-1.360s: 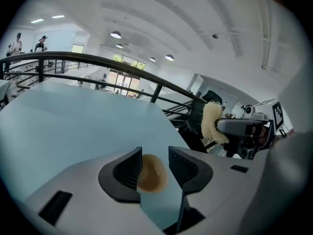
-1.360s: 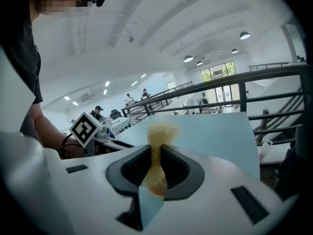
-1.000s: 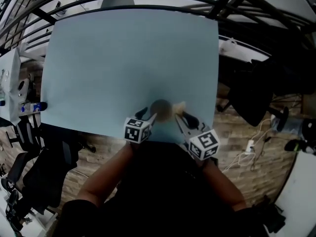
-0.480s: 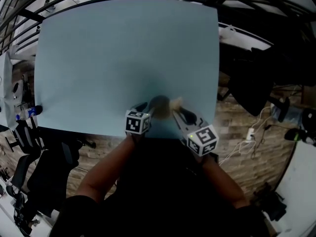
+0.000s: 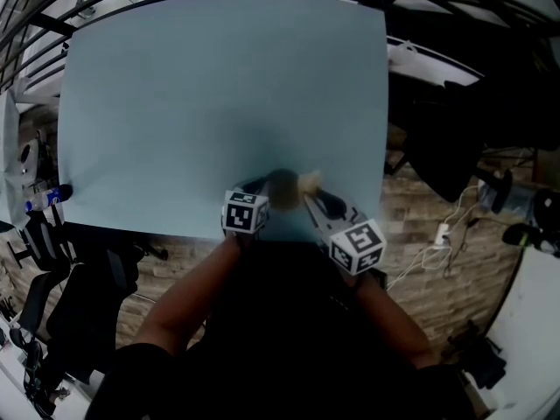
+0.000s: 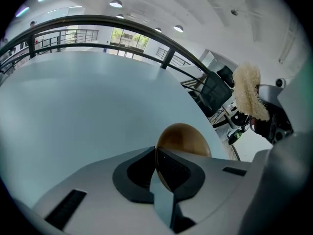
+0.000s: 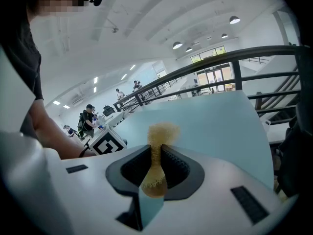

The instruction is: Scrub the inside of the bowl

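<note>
Jaws of the left gripper (image 6: 156, 156) have just been closing and now pinch the near rim of the one wooden bowl (image 6: 184, 138), the thin brown edge caught between the pads with almost no gap. Jaws of the right gripper (image 7: 155, 161) are clamped on the one loofah scrubber (image 7: 160, 132), squeezing its middle flat so that the frayed tan tuft sticks out past the tips.

Two grippers are in play, each carrying one cube with square markers: the left cube (image 5: 245, 213) and the right cube (image 5: 358, 247) sit nearest the person, whose bare forearms run down to the bottom of the head view.

Just beyond the cubes, the bowl lies at the near edge of the pale blue surface (image 5: 210, 94), about midway along it and between the two grippers. The scrubber hangs just right of the bowl, apart from it in the left gripper view. Whether the bowl rests on the surface or is lifted I cannot tell.

Farther off, a black railing (image 6: 122, 23) curves round the far edge.
</note>
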`<state>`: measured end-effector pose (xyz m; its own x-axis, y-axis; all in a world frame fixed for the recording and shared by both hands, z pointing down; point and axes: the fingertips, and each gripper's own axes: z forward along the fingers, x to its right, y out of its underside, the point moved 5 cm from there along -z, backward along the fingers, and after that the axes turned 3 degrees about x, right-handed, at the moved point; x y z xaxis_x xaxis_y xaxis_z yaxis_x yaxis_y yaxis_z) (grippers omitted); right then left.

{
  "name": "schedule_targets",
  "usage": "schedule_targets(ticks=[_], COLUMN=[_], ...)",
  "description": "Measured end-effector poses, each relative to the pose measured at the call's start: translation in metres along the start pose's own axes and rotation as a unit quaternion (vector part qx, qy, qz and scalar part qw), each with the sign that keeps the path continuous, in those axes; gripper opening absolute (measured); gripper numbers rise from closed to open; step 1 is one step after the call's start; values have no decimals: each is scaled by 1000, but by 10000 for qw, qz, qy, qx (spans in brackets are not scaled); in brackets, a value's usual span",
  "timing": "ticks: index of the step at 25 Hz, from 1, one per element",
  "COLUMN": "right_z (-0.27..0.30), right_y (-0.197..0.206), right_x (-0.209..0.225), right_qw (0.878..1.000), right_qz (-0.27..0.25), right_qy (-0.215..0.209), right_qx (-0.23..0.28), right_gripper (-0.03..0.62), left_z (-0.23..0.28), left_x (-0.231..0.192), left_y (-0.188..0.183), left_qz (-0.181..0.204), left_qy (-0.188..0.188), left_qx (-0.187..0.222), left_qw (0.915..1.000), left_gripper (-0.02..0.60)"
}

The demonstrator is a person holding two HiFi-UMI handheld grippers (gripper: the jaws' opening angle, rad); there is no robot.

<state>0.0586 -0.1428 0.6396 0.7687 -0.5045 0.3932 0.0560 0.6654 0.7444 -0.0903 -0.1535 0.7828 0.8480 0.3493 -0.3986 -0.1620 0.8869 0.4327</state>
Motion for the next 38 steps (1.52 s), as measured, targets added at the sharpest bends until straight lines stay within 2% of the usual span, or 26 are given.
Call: schedule_targets(ticks=[6, 10, 13, 19, 25, 32, 36, 38], right_z=[-11, -23, -33, -42, -52, -58, -57, -58], right_y=[1, 2, 4, -2, -27, -40, -30, -27], right_x=[-2, 0, 1, 4, 2, -2, -6, -7], right_qw=[9995, 9984, 9964, 9925, 9798, 9707, 9656, 9623], right_qz=[-157, -351, -497, -931, -1689, -2174, -2246, -2300], right_qy=[280, 438, 646, 636, 782, 462, 107, 161], right_qx=[20, -47, -211, -469, -735, -912, -1307, -1446], right_gripper=[66, 66, 66, 66, 66, 66, 66, 66], left_z=[-10, -24, -35, -64, -95, -112, -120, -120], left_x=[13, 37, 57, 107, 151, 180, 184, 185], left_y=[-6, -20, -29, -63, -91, -108, -112, -112], left_qz=[216, 573, 605, 788, 1030, 1118, 1185, 1182], left_qy=[-66, -140, -167, -343, -443, -373, -458, -494], left_qx=[18, 122, 230, 735, 1249, 1623, 1853, 1876], left_qw=[9997, 9982, 9978, 9936, 9858, 9797, 9744, 9739], left_gripper=[9, 9, 9, 9, 9, 10, 11, 12])
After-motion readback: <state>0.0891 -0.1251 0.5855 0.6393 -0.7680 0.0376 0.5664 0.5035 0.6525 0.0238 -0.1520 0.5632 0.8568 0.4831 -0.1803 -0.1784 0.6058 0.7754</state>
